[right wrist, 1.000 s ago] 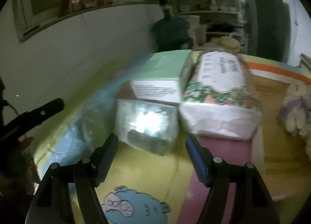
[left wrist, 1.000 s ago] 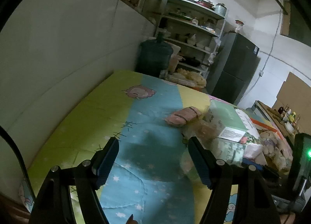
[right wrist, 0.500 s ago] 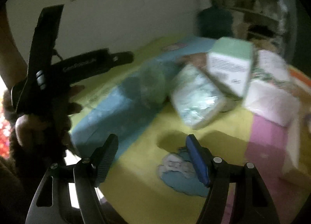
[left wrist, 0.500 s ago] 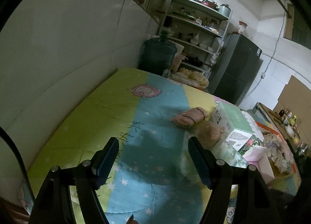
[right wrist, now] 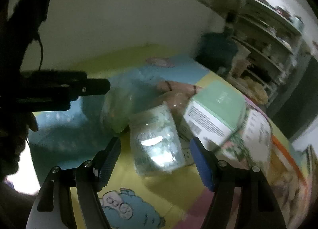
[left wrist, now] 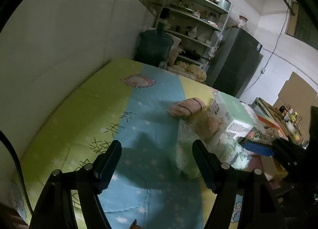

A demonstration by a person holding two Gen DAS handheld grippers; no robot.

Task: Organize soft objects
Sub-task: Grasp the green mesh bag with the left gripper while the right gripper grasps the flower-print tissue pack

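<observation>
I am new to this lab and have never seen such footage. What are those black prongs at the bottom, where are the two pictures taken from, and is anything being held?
No robot here: a person holds a two-finger tool in each hand, with a wide-angle camera on each looking along its fingers. The prongs are the left gripper in one picture and the right gripper in the other. Both are open and hold nothing. On the colourful quilt lie a shiny plastic-wrapped pack, a mint-green box, a flowered pack and a pinkish roll. The right gripper faces the shiny pack without touching it.
</observation>
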